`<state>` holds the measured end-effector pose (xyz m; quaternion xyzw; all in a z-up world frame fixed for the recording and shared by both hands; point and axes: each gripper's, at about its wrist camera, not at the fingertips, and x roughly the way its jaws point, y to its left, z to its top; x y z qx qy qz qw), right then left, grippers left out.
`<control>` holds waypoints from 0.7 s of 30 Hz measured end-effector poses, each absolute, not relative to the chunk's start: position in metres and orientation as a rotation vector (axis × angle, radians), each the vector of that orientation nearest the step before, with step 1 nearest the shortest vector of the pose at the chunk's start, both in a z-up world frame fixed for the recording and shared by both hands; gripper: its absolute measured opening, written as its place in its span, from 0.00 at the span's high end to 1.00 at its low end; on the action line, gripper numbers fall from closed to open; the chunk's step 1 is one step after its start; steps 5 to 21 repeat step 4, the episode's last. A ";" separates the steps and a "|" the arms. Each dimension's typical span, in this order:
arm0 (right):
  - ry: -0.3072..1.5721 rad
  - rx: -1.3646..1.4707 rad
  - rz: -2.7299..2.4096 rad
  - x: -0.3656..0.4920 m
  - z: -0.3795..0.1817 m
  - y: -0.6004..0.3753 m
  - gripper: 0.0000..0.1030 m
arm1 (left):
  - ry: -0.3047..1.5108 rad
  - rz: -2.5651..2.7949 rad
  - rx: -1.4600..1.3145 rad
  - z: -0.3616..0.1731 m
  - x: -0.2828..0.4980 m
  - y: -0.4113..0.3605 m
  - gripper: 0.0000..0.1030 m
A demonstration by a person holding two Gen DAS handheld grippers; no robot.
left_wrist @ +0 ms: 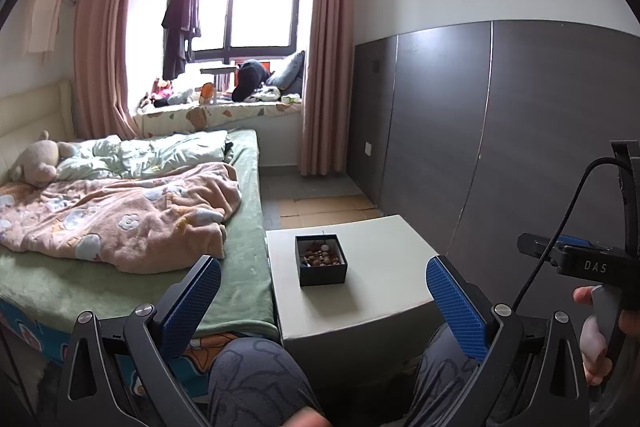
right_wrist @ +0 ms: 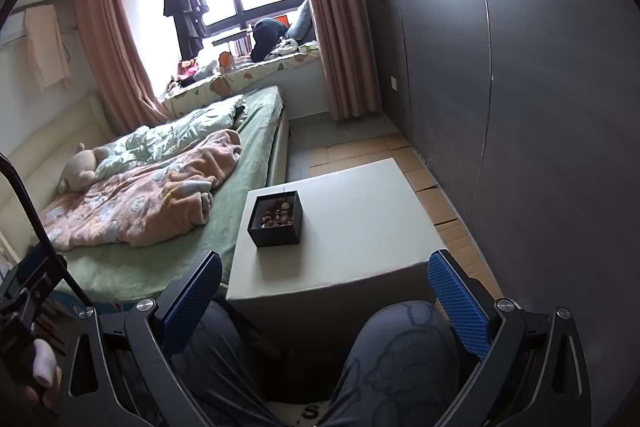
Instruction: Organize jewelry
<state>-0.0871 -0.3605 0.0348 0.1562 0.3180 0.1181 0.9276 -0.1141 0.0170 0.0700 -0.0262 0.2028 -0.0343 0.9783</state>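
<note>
A small black open box (left_wrist: 321, 261) (right_wrist: 276, 219) sits on a white low table (left_wrist: 372, 291) (right_wrist: 352, 223), toward its left side. Brown and pale beads lie inside the box. My left gripper (left_wrist: 324, 291) is open, held well back from the table's near edge, nothing between its blue pads. My right gripper (right_wrist: 325, 287) is also open and empty, hanging over the table's near edge above a person's knees. The right gripper's body (left_wrist: 580, 263) shows at the right edge of the left wrist view.
A bed (left_wrist: 140, 227) (right_wrist: 168, 187) with a pink blanket, green sheet and a plush toy (left_wrist: 36, 163) abuts the table's left side. A grey panelled wall (left_wrist: 500, 131) runs along the right. The person's knees (right_wrist: 400, 347) sit below the table edge. Cardboard sheets (right_wrist: 436, 195) cover the floor.
</note>
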 end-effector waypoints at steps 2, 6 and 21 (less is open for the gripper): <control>0.652 0.319 0.239 -0.088 0.035 -0.359 0.00 | 0.406 -0.070 -0.053 0.070 -0.114 0.017 0.00; 0.652 0.319 0.241 -0.087 0.035 -0.359 0.00 | 0.409 -0.073 -0.053 0.070 -0.114 0.017 0.00; 0.652 0.319 0.241 -0.087 0.035 -0.359 0.00 | 0.409 -0.073 -0.053 0.070 -0.114 0.017 0.00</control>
